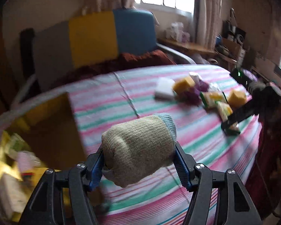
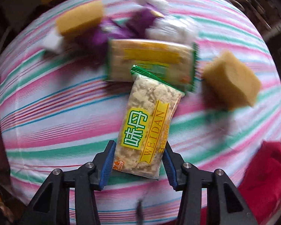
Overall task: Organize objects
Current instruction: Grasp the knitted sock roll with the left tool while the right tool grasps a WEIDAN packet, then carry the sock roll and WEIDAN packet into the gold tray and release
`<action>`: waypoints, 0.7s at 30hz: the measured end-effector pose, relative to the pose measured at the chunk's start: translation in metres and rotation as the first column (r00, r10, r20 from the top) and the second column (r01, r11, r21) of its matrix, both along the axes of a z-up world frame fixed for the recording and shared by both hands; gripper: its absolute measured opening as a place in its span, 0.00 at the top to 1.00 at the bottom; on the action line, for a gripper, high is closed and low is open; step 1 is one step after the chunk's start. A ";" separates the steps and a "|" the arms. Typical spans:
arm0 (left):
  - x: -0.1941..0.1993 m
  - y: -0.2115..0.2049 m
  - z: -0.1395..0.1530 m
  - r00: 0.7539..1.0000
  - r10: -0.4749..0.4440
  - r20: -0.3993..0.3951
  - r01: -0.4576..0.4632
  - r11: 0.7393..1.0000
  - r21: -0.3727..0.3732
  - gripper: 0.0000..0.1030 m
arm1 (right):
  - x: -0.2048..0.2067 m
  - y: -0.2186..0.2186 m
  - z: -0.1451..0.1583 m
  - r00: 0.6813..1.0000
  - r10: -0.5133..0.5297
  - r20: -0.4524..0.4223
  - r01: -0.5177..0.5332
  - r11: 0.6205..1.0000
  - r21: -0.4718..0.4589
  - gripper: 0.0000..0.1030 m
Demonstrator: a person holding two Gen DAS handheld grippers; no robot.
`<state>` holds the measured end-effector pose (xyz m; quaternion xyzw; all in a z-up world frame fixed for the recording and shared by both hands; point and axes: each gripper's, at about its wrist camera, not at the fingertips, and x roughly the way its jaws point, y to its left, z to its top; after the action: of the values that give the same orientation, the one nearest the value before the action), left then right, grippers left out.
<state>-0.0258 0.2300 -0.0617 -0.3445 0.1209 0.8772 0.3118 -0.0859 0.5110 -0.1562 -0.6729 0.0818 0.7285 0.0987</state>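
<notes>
The left gripper holds a rolled sock between its blue pads: beige-olive knit with a pale blue ribbed cuff, bulging past both fingers, above the striped bedsheet. To the left of the fingers stands an open cardboard box with blurred packets inside.

The right gripper points down at the sheet, its fingers drawn in narrow against the sides of a clear snack packet with green crimped ends and crumbly pale cake inside. Its label shows green Chinese characters on a yellow patch and a yellow band reading "WEIDAN"; a small orange mark sits at the near corner.

Only the right wrist view gives this print. Beyond the fingertips lies a second, blurred packet, with purple wrappers and two yellow sponges further off. Only the left wrist view shows the box, the sock, and the right gripper from outside, down among the pile.
</notes>
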 end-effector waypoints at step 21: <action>0.008 -0.098 0.063 0.959 0.223 -0.174 -0.221 0.975 0.029 0.35 | 0.013 -0.047 -0.005 0.987 0.160 -0.021 -0.161 0.987 -0.025 0.53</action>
<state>-0.0183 0.1319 0.0017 -0.2755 0.1048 0.9342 0.2011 -0.0733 0.4639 -0.1610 -0.6718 0.0379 0.7392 0.0300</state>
